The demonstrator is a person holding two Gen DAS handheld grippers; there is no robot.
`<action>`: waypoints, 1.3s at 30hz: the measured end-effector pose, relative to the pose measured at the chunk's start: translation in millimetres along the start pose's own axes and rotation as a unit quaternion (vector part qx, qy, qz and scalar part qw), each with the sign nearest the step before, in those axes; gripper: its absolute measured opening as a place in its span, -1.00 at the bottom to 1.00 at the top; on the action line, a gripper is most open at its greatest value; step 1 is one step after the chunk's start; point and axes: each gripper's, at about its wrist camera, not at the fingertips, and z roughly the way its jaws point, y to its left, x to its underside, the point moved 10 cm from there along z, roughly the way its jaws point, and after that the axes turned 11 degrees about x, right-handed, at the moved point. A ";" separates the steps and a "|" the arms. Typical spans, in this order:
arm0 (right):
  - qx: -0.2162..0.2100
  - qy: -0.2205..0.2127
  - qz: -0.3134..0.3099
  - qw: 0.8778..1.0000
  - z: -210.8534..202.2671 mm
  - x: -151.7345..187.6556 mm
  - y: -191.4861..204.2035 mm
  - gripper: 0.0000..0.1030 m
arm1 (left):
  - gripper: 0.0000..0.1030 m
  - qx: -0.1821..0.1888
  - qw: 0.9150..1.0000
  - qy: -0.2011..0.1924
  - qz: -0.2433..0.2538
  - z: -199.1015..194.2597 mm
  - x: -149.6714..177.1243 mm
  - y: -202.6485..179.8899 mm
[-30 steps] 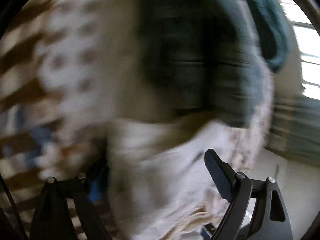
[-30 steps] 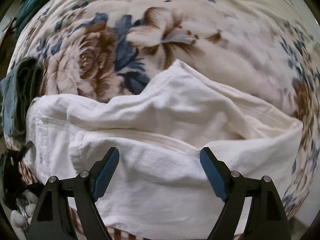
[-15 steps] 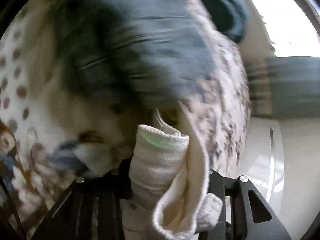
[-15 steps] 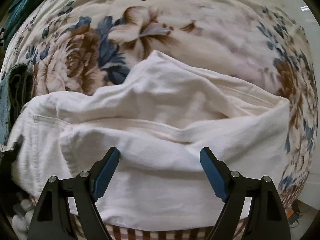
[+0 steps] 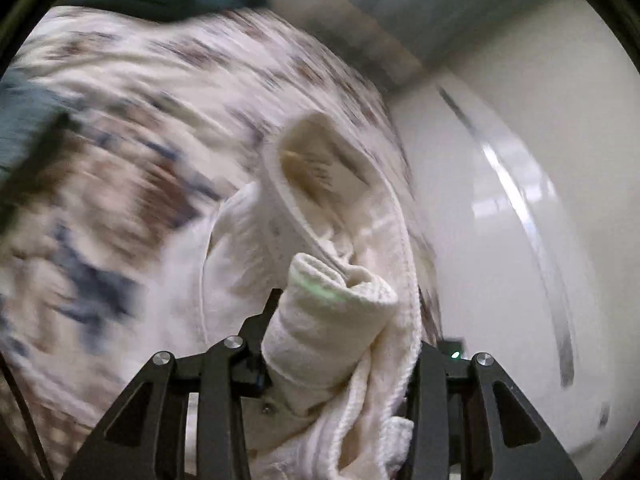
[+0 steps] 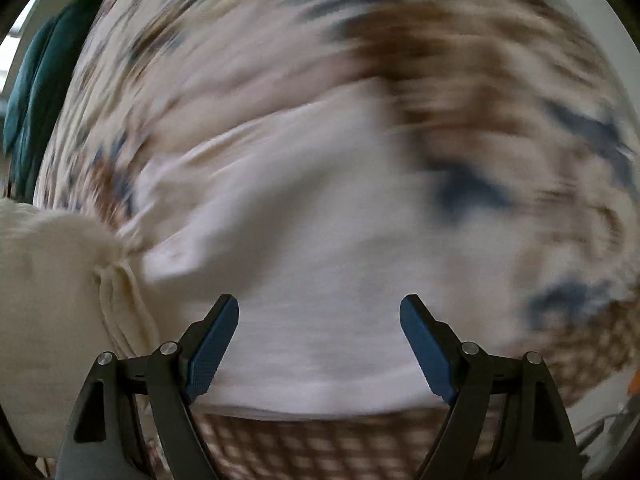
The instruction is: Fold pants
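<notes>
White pants (image 6: pixel 304 240): soft, limp, thick woven cotton; likely bulky at hems and waistband, best taken at a seamed edge, which should not slip. Off-white, rumpled, lying on the floral bedspread (image 6: pixel 400 40). Left gripper (image 5: pixel 340 344) clenched on a rolled wad of the pants, lifted. Right gripper (image 6: pixel 319 344) released, jaws spread above the flat cloth. Both views motion-blurred.

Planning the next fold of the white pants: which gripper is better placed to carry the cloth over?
Left, probably. The left gripper is shut on a bunched part of the white pants; the right gripper is open, holding nothing, over them.
</notes>
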 end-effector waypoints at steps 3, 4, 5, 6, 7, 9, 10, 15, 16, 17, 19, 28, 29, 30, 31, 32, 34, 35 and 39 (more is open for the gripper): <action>0.024 -0.020 0.039 0.999 -10.6 -20.1 -85.2 0.65 | -0.33 0.001 0.998 0.060 0.023 66.8 44.1 -31.8; 0.033 -0.027 0.047 0.998 -13.6 -21.1 -114.1 0.66 | -0.33 -0.007 0.996 0.086 0.033 92.8 64.0 -37.8; 0.043 -0.030 0.053 0.997 -14.7 -21.0 -142.2 0.70 | -0.33 -0.015 0.993 0.105 0.041 111.2 77.8 -40.1; 0.051 -0.027 0.057 0.997 -13.2 -22.7 -162.3 0.73 | -0.33 -0.031 0.990 0.128 0.047 132.2 96.2 -39.0; 0.055 -0.022 0.064 0.996 -12.4 -22.2 -184.3 0.75 | -0.32 -0.046 0.987 0.148 0.041 149.0 114.0 -31.5; 0.047 -0.017 0.067 0.997 -13.5 -21.6 -206.2 0.75 | -0.27 -0.064 0.982 0.173 0.028 163.8 128.6 -14.0; 0.045 -0.020 0.062 0.997 -18.0 -23.0 -220.1 0.75 | -0.25 -0.069 0.982 0.177 0.021 167.4 127.3 -10.4; 0.024 -0.031 0.035 0.999 -33.0 -28.3 -224.8 0.75 | 0.65 -0.093 0.972 0.207 0.053 157.1 118.9 -36.9; 0.015 -0.032 0.030 0.999 -36.1 -30.7 -217.7 0.75 | 0.80 -0.092 0.975 0.195 0.060 138.6 121.7 -42.1; 0.005 -0.031 0.024 0.999 -37.7 -35.0 -207.2 0.75 | 0.96 -0.084 0.976 0.189 0.065 129.8 116.9 -52.1; -0.023 -0.025 0.009 0.999 -41.5 -38.7 -186.6 0.75 | 0.97 -0.088 0.977 0.184 0.070 107.7 104.9 -59.3; -0.154 0.099 -0.009 0.983 20.9 -39.6 -50.0 0.74 | 0.97 -0.221 0.970 0.099 0.018 14.0 12.8 47.9; -0.160 0.126 -0.006 0.979 34.7 -34.9 -43.3 0.46 | 0.97 -0.238 0.966 0.100 0.009 12.3 8.1 68.2; -0.157 0.137 -0.004 0.978 43.0 -31.9 -39.7 0.11 | 0.97 -0.250 0.962 0.106 -0.001 14.7 5.4 90.2; -0.153 0.133 -0.003 0.979 44.4 -28.9 -37.5 -0.16 | 0.97 -0.253 0.961 0.115 -0.007 17.8 5.3 103.3; -0.135 0.115 -0.022 0.984 39.3 -26.8 -36.3 -0.34 | 0.97 -0.256 0.958 0.126 -0.011 22.6 6.6 116.0; -0.111 0.067 -0.058 0.990 13.4 -24.2 -33.2 -0.57 | 0.97 -0.256 0.956 0.144 -0.014 33.3 11.6 128.3; -0.108 0.052 -0.062 0.991 0.3 -22.3 -34.7 -0.63 | 0.97 -0.253 0.955 0.155 -0.014 40.6 15.5 132.4; -0.086 0.059 -0.047 0.993 0.5 -14.3 -56.9 -0.65 | 0.97 -0.252 0.948 0.194 -0.015 65.8 31.9 143.9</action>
